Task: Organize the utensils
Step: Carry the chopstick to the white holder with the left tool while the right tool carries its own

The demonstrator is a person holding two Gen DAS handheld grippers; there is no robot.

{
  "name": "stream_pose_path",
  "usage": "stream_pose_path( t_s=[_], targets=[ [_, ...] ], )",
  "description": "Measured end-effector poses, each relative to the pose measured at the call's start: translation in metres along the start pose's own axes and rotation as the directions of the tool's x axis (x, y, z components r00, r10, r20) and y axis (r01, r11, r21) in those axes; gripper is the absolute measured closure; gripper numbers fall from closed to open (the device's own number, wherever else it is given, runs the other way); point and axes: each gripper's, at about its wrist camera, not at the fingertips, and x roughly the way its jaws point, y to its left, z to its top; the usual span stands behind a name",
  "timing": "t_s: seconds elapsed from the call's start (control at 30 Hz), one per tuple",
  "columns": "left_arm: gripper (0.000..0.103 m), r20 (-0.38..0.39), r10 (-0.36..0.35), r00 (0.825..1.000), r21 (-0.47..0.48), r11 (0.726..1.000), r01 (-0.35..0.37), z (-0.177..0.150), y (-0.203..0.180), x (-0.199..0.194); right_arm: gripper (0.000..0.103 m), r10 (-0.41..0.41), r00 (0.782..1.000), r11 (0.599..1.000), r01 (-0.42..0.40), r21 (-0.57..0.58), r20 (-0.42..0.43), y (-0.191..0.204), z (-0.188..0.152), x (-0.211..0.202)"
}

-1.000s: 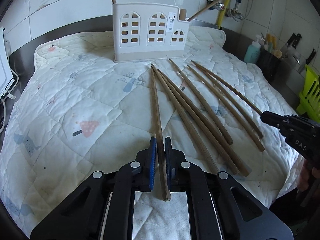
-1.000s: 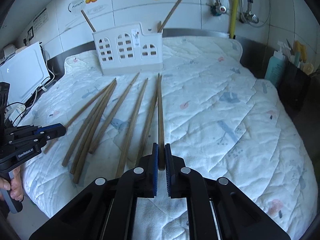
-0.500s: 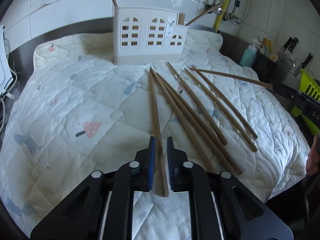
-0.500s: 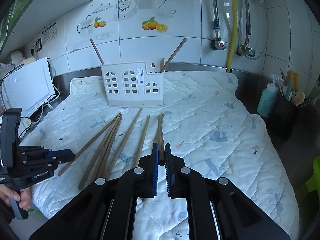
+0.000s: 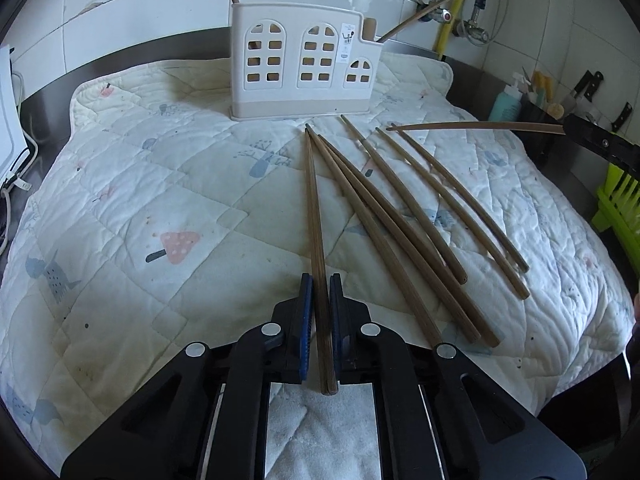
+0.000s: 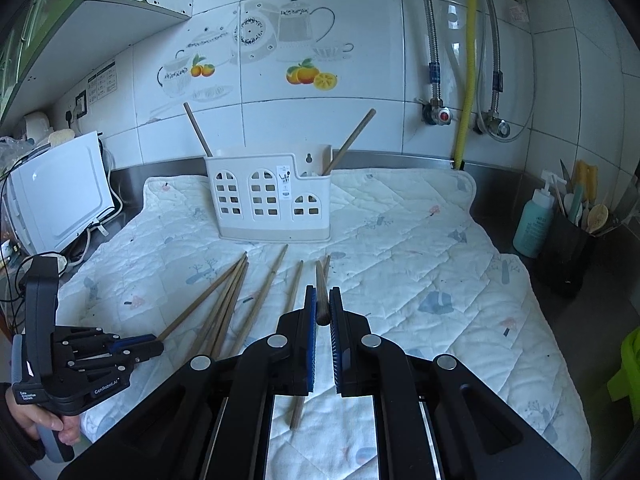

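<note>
The left tool (image 5: pixel 319 300) points down at a slant, low over the white quilted mat (image 5: pixel 160 200) that covers the counter. Its two blue pads have just closed in and now pinch the thick end of one long wooden chopstick (image 5: pixel 314 220). That chopstick lies on the mat, and its thin tip points at the white holder (image 5: pixel 304 64) with little windows. In the right wrist view a person's hand (image 6: pixel 48 426) grips the handle of this tool at the mat's near left edge.

The right tool (image 6: pixel 322 308) is up in the air, tilted down a bit. Its pads are pressed together on the end of another chopstick (image 5: pixel 472 126). In the left wrist view this stick hangs level above the mat, and its thin tip reaches over the tips of the sticks below.

Five more chopsticks (image 5: pixel 400 236) lie loose on the mat in a fan, between the two tools. Their thin tips are near the holder.

The holder stands upright at the far side of the mat, near the tiled wall. Two sticks (image 6: pixel 348 142) already lean inside it.
</note>
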Motion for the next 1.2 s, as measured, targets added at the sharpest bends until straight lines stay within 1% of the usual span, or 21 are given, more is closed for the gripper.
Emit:
stream_pose_path(
  t_s=[0.13, 0.3, 0.5, 0.73, 0.93, 1.0, 1.1, 1.2],
  targets=[
    [0.097, 0.029, -0.008, 1.0, -0.017, 1.0, 0.008, 0.007, 0.005, -0.009, 0.097, 0.002, 1.0, 1.0, -0.001, -0.004, 0.012, 0.001, 0.006, -0.001],
    [0.098, 0.108, -0.001, 0.994, -0.018, 1.0, 0.003, 0.026, 0.008, -0.027, 0.097, 0.012, 0.999, 1.0, -0.012, -0.009, 0.038, 0.0, 0.021, -0.003],
    [0.098, 0.195, -0.009, 0.981, -0.017, 1.0, 0.013, 0.054, 0.011, -0.038, 0.097, 0.039, 0.996, 0.999, -0.038, -0.023, 0.079, -0.001, 0.052, -0.002],
    [0.098, 0.256, -0.012, 0.966, -0.023, 1.0, 0.019, 0.076, 0.015, -0.038, 0.097, 0.078, 0.992, 0.997, -0.075, -0.034, 0.097, -0.007, 0.093, 0.008],
    [0.098, 0.282, -0.028, 0.959, -0.008, 0.999, 0.032, 0.099, 0.015, -0.044, 0.097, 0.117, 0.986, 0.992, -0.111, -0.055, 0.115, -0.014, 0.14, 0.006],
    [0.098, 0.29, -0.027, 0.957, 0.002, 1.0, 0.028, 0.109, 0.015, -0.048, 0.097, 0.12, 0.984, 0.991, -0.11, -0.076, 0.13, -0.017, 0.16, 0.001],
    [0.098, 0.31, -0.043, 0.95, 0.012, 0.999, 0.041, 0.127, 0.016, -0.057, 0.097, 0.147, 0.978, 0.987, -0.137, -0.079, 0.146, -0.022, 0.19, -0.004],
    [0.098, 0.323, -0.051, 0.945, 0.019, 0.999, 0.047, 0.141, 0.017, -0.064, 0.097, 0.152, 0.976, 0.985, -0.137, -0.102, 0.154, -0.021, 0.218, -0.003]
  ],
)
